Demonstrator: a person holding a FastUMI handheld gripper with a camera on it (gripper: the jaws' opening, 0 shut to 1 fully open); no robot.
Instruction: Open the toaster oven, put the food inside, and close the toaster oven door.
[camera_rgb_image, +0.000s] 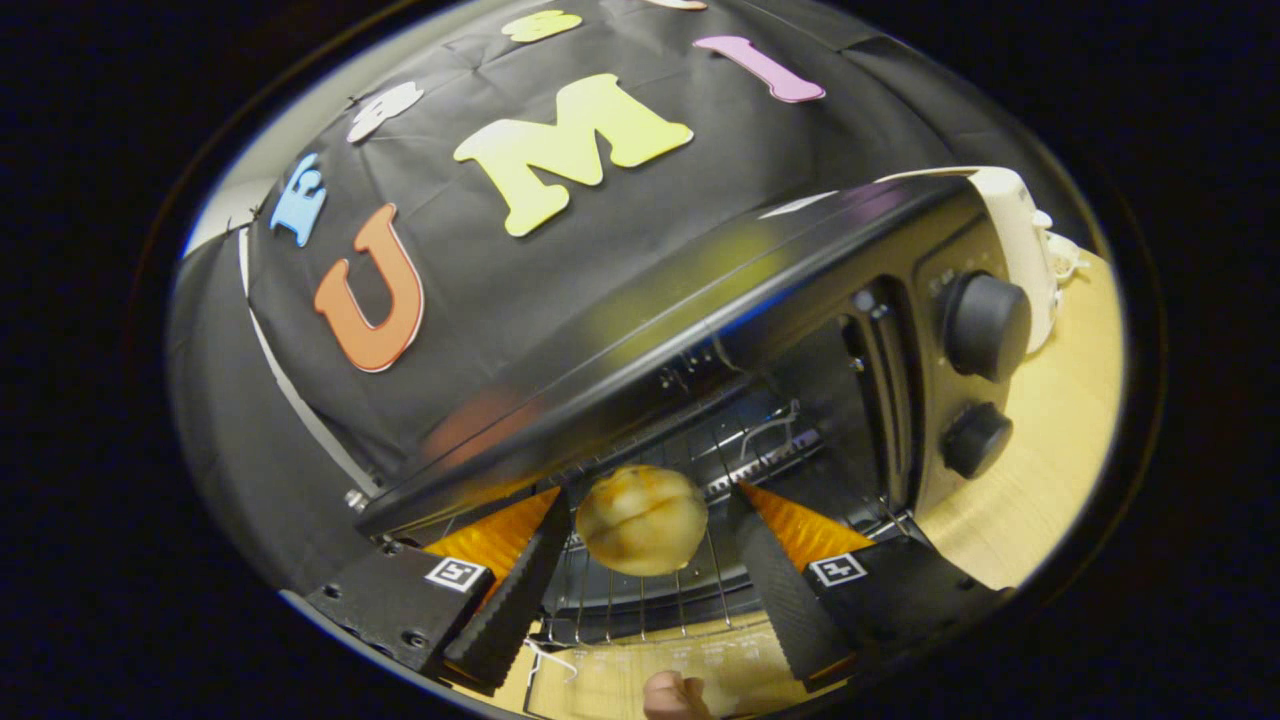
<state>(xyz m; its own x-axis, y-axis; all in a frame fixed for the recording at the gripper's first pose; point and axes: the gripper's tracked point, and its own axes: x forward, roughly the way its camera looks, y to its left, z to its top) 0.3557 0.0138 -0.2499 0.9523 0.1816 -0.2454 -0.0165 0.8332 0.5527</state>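
Observation:
The black toaster oven (800, 270) stands open in front of me, tilted in my view. Its glass door (640, 670) hangs down below the wire rack (640, 600). A round, pale golden bun (642, 520) rests at the front of the rack, in the oven's mouth. My gripper (652, 495) is open around it, with the bun between the two fingertips. The left finger lies close against the bun's side, and a small gap shows between the bun and the right finger.
Two black knobs (985, 325) (975, 438) sit on the oven's right panel. A white appliance (1020, 230) stands behind the oven on the wooden table (1060, 430). A small pinkish thing (675, 697) shows below the door.

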